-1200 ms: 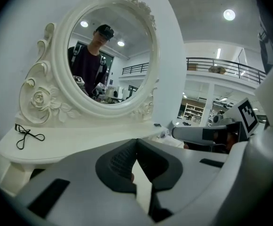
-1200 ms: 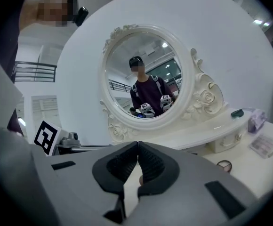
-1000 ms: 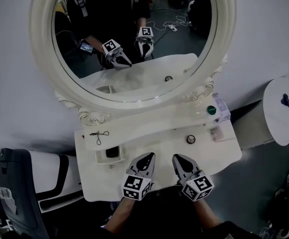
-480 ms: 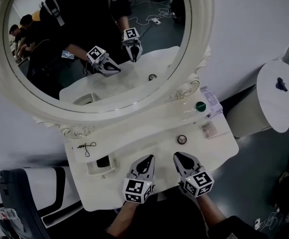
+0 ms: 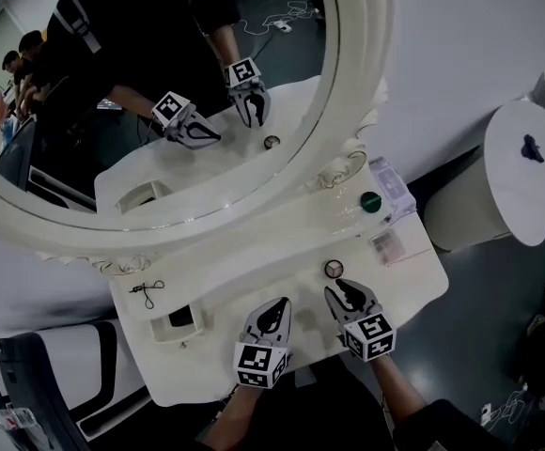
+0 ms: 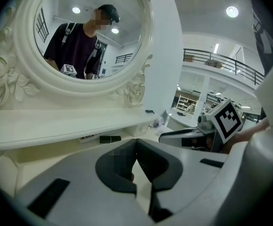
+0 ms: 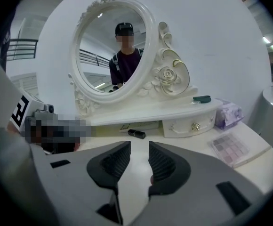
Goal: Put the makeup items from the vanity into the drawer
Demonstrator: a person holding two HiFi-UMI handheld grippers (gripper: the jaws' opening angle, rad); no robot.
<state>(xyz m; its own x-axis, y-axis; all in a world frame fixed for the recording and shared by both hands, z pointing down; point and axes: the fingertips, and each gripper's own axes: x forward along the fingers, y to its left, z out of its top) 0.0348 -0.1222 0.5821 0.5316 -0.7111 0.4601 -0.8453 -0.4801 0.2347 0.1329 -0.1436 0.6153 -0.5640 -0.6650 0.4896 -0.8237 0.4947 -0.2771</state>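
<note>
Right tongs have just been opening, nothing between them; left tongs closed, empty. First pick, I judge: round compact near the closed drawer. Next: straddle it, squeeze.

Your white vanity top looks smooth and faintly glossy, painted wood or plastic; you cannot tell which. The carved white mirror frame has the same sheen, with gold-toned lines, around bright reflective glass. The small drawer knob looks like brass-toned metal. Your left gripper is matt grey plastic with darker matt pads.
</note>
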